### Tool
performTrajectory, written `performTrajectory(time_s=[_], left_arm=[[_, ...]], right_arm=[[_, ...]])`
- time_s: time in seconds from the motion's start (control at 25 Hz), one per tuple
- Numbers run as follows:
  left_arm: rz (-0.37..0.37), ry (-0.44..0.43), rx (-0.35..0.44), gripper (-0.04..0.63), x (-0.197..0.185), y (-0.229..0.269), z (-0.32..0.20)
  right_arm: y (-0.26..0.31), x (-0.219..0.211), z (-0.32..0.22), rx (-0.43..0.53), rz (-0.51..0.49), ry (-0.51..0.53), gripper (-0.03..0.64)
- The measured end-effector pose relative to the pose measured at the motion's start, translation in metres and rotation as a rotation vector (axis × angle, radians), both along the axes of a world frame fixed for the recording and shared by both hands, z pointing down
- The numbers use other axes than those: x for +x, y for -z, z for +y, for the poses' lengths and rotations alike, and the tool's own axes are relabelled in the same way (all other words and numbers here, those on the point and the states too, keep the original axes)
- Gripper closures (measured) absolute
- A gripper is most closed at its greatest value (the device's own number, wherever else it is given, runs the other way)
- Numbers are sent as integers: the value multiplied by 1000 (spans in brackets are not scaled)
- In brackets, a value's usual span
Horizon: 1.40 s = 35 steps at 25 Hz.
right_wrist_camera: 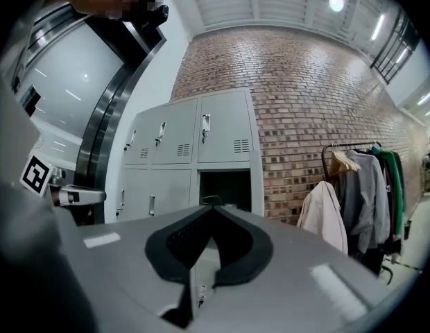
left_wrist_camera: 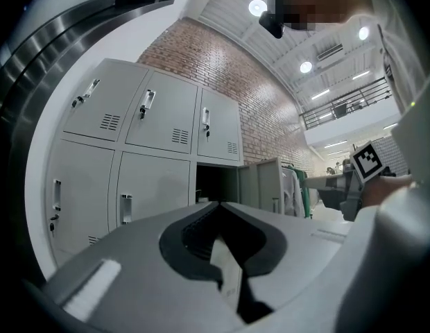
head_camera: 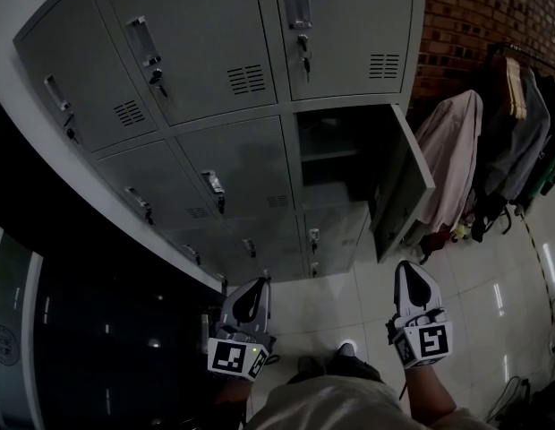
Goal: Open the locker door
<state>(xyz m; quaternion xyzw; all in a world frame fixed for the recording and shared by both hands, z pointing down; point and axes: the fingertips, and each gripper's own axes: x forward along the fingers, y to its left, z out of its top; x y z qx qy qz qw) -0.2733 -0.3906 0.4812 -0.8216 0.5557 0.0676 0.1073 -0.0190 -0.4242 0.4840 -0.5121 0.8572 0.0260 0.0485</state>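
The grey locker bank (head_camera: 215, 79) fills the upper head view. One middle-row compartment (head_camera: 336, 155) at its right end stands open and dark inside, with its door (head_camera: 403, 191) swung out to the right. The left gripper view shows the same dark compartment (left_wrist_camera: 213, 184) and door (left_wrist_camera: 260, 186); in the right gripper view the compartment (right_wrist_camera: 225, 186) appears straight ahead. My left gripper (head_camera: 257, 282) and right gripper (head_camera: 405, 265) hang low near the person's body, well back from the lockers. Both are shut with nothing between the jaws, left gripper (left_wrist_camera: 216, 203) and right gripper (right_wrist_camera: 213, 207) alike.
A clothes rack (head_camera: 519, 124) with coats and jackets stands at the right against a brick wall (head_camera: 474, 16). A dark curved panel (head_camera: 81, 330) runs along the left. The person's shoes (head_camera: 346, 349) rest on pale floor tiles between the grippers.
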Motion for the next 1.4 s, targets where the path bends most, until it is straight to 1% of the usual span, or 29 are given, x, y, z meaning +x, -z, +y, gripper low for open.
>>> performTrajectory(time_s=[0.12,0.24,0.28,0.48,0.68,0.84,1.0,1.08,1.2,1.24,1.36,1.4], left_arm=[[-3,-10,-10,581,-7,-5,11],[-10,-27,-13,581,-11,-7,19],[-13,-30,-8,581,-11,-6,23],[-20,-17,15,580,-8,5,59],[-16,-13,19,580,9,22,102],[-18,-4,28,580,43,35,146],[-30,-11,22,580,91,36,207],[-33,-12,19,580,117,35,241],[-28,-18,16,581,149,35,295],[-24,-22,12,581,159,34,312],[-23,-13,-3,581,181,27,358],[-23,-9,-6,581,186,25,372]], right_arm=[[3,-6,15,10,-10,-7,617],[21,-12,26,104,-106,-18,617],[23,-14,31,118,-119,-17,617],[25,-11,65,108,-130,6,617],[56,9,107,156,-142,21,616],[74,45,161,189,-147,36,617],[64,91,225,145,-120,50,617],[65,115,261,164,-129,52,617],[46,142,313,89,-62,75,617],[45,150,329,90,-64,82,617],[61,169,370,186,-162,94,617],[61,173,384,194,-178,100,617]])
